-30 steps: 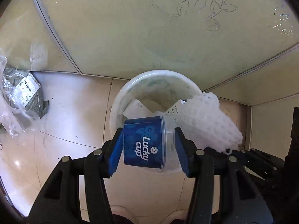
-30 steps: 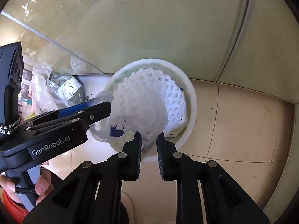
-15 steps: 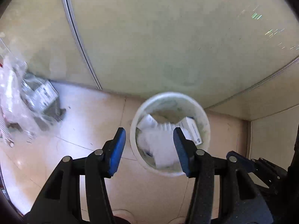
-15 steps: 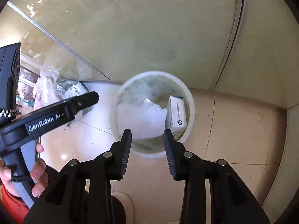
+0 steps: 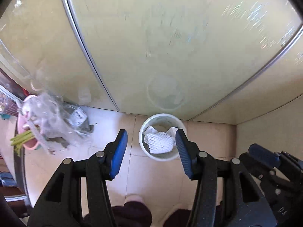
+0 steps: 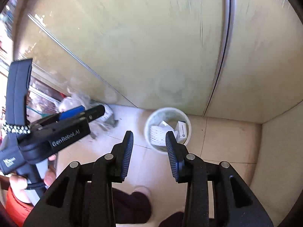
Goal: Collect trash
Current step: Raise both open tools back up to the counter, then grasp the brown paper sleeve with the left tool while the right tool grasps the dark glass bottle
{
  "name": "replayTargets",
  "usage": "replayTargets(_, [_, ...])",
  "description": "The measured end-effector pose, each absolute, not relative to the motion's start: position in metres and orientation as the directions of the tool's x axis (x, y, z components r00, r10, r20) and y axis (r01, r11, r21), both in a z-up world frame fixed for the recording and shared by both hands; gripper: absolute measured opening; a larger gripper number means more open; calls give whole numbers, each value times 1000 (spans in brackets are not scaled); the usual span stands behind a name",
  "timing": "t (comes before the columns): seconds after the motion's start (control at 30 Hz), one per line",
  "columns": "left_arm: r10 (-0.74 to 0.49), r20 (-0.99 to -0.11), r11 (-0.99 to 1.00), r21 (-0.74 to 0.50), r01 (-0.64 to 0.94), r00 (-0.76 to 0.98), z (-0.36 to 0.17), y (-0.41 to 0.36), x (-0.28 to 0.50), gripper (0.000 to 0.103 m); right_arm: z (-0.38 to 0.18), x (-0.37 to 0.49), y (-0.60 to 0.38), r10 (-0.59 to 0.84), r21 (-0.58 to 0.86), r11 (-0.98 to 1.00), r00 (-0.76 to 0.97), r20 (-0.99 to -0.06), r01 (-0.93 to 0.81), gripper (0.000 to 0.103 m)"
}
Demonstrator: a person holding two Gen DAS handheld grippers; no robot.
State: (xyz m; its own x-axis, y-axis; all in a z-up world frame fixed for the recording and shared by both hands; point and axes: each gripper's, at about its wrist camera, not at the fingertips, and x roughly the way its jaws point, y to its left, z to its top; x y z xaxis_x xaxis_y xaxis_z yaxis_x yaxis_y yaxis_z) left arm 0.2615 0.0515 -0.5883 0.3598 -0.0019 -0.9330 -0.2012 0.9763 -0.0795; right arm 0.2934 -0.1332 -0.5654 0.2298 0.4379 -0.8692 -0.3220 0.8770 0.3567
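Standing on beige floor tiles (image 5: 157,172), white bin (image 5: 145,147) holds foam net (image 5: 160,141); both grippers (image 5: 150,151) (image 6: 149,151) spread, empty.

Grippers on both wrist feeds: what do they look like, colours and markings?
Both are black plastic with silver pivot pins. The left gripper has smooth blue pads on its fingers. The right gripper has ribbed blue pads on its fingers. From the right wrist view, the left unit's body reads "GenRobot.AI" in white, with a grey handle and a black cable. The holder's sleeve is red-orange.
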Motion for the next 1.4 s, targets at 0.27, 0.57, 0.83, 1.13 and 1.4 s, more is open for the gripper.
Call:
replayTargets(0.27, [13,-926,986,-50,-157,378,-407,43,255,52,-394,293,-152,421,354,897,267,-867,-265,32])
replayTargets(0.57, [-28,-894,996,-65,-69,447,-274,41,288,54,-263,314,-176,335,278,941,438,-834,-191,44])
replayTargets(0.83, [-29,-877,991,-88,-101,480,-237,49,352,54,-221,376,-183,339,295,941,500,-797,-168,45])
replayTargets(1.13, [19,-863,977,-91,-193,504,-225,36,462,54,-211,500,-194,408,287,905,448,-796,-315,45])
replayTargets(1.4, [10,-882,982,-79,-169,471,-245,12,581,68,-231,596,-200,404,254,884,366,-838,-393,45])
